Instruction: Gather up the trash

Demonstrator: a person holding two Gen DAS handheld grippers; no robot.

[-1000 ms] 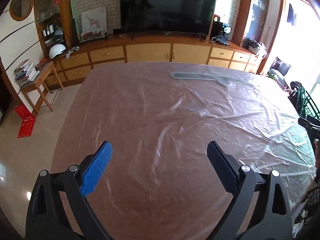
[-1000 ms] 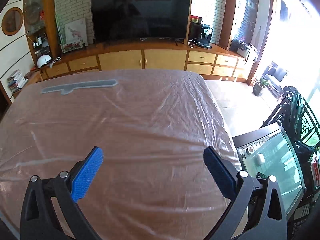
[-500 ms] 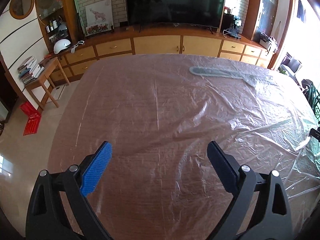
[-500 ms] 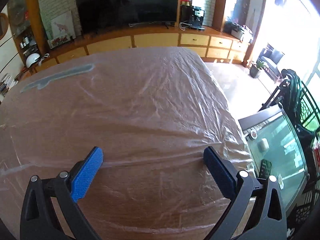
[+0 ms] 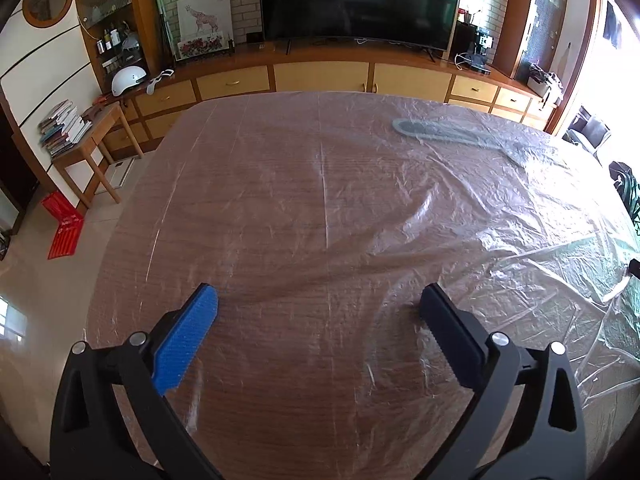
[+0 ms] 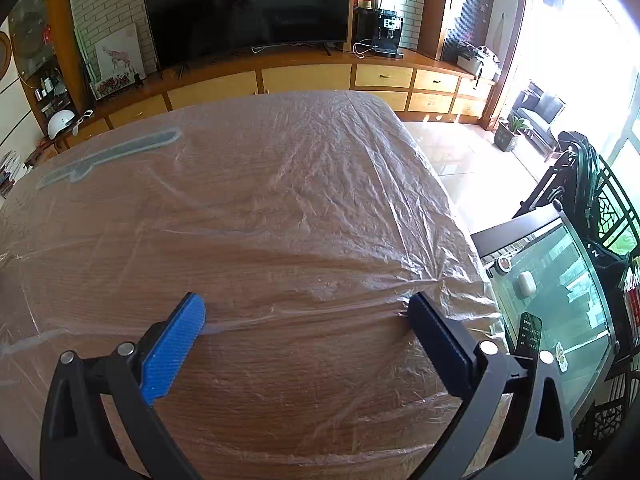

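Observation:
A thin clear plastic sheet (image 5: 400, 208) lies crinkled over the wooden table (image 5: 280, 380). Its right part is bunched into folds (image 5: 560, 280). A grey-blue strip (image 5: 448, 134) shows under or in the film at the far side, also visible in the right wrist view as the strip (image 6: 108, 156). My left gripper (image 5: 319, 294) hovers low over the sheet, its jaws opening wide with nothing pinched. My right gripper (image 6: 306, 302) stands open near the table's right edge, and a raised crease of the sheet (image 6: 300, 314) runs between its fingertips.
A low wooden cabinet (image 5: 320, 76) with a large TV (image 5: 360, 0) lines the far wall. A small side table with books (image 5: 80, 132) stands left. A glass-topped stand (image 6: 560, 312) and a dark metal rack (image 6: 592, 200) sit just right of the table.
Both grippers have sunk toward the table and tipped downward, so the sheet fills more of each view. The film's folds on the right look more gathered. Both stay open.

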